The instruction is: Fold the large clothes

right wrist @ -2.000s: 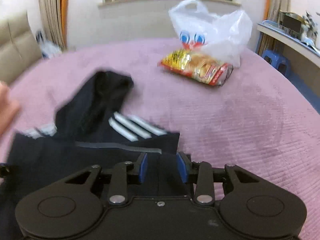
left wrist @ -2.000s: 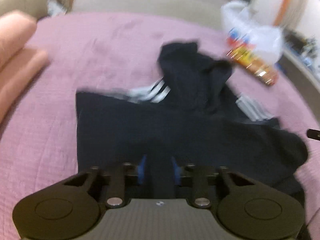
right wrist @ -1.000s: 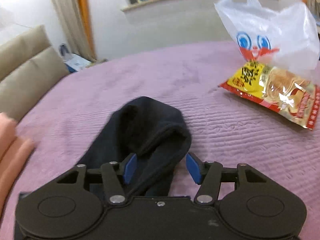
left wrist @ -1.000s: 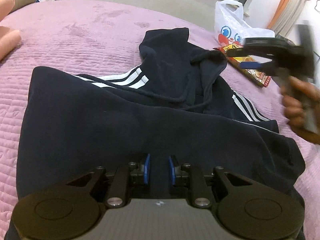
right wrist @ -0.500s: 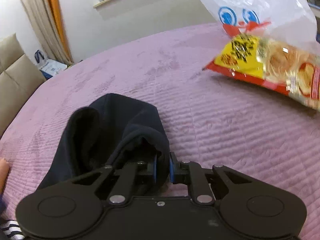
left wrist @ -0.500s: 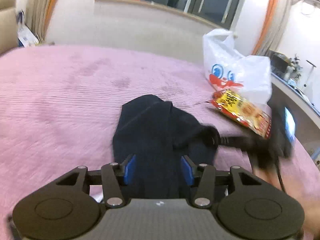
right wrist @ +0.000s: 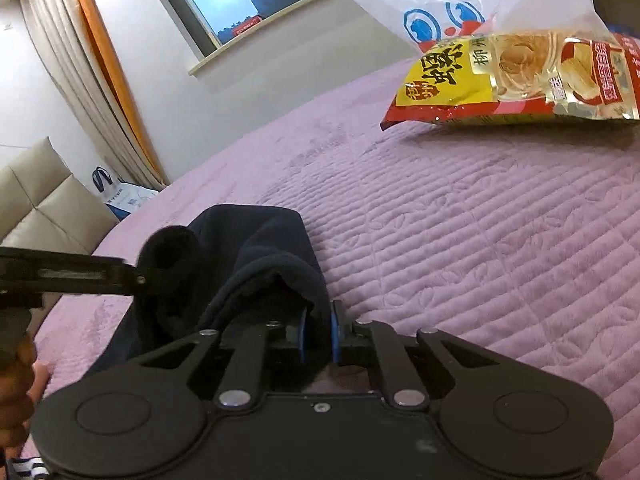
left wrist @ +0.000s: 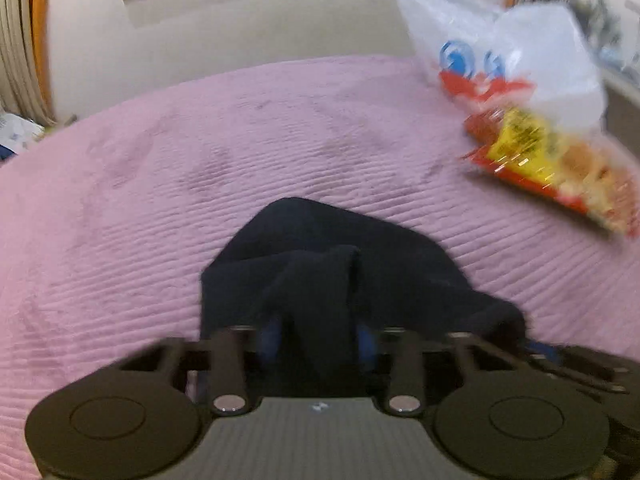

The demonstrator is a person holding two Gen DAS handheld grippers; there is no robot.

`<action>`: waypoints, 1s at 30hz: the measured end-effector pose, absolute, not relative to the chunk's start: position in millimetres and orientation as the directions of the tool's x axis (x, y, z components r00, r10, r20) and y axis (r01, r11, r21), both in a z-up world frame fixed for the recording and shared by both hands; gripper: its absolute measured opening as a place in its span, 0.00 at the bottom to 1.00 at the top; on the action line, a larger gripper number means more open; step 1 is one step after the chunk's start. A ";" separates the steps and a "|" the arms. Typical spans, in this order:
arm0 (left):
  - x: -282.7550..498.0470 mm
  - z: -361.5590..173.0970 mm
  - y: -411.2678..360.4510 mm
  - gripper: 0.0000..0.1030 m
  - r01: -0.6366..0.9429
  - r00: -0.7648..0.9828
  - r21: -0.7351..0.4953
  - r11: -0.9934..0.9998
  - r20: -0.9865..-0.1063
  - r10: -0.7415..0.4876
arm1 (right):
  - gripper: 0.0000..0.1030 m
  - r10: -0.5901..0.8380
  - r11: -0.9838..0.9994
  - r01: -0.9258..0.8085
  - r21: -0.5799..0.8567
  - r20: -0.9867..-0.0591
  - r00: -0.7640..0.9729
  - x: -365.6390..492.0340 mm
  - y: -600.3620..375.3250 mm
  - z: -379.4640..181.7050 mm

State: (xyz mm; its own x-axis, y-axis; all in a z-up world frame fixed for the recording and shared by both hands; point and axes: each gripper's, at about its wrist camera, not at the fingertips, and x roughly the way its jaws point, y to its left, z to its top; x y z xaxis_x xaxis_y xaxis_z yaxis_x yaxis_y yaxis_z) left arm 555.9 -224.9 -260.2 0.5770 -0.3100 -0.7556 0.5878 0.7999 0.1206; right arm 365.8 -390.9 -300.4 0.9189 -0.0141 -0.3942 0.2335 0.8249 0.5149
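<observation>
Our left tool [left wrist: 320, 338] is matte black: two round discs with embossed rings flank a ribbed grey centre plate (with a tiny white mark at its front edge). Silver screw heads cap its two linkage arms, which end in blue pads. Our right tool [right wrist: 318, 338] has the same build, with a plain black centre.

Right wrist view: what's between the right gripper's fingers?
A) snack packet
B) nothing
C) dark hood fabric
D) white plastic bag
C: the blue fingers of the right gripper pinch the edge of the dark hood, while the snack packet lies apart on the pink bedspread.
</observation>
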 end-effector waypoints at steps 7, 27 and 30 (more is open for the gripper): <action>542.1 -232.7 -119.7 0.09 0.478 0.691 0.002 0.878 -0.618 -0.375 | 0.07 -0.017 0.831 0.231 0.506 -0.392 0.920 365.1 -390.4 -301.5; 546.8 -215.4 -11.5 0.53 0.653 0.461 -0.140 0.744 -0.706 -0.537 | 0.79 0.052 0.931 0.101 0.352 -0.401 0.915 333.0 -389.2 -210.6; 577.5 -233.9 -49.6 0.53 0.580 0.473 -0.192 0.792 -0.712 -0.519 | 0.79 0.035 0.923 0.168 0.347 -0.511 0.859 390.1 -388.0 -223.3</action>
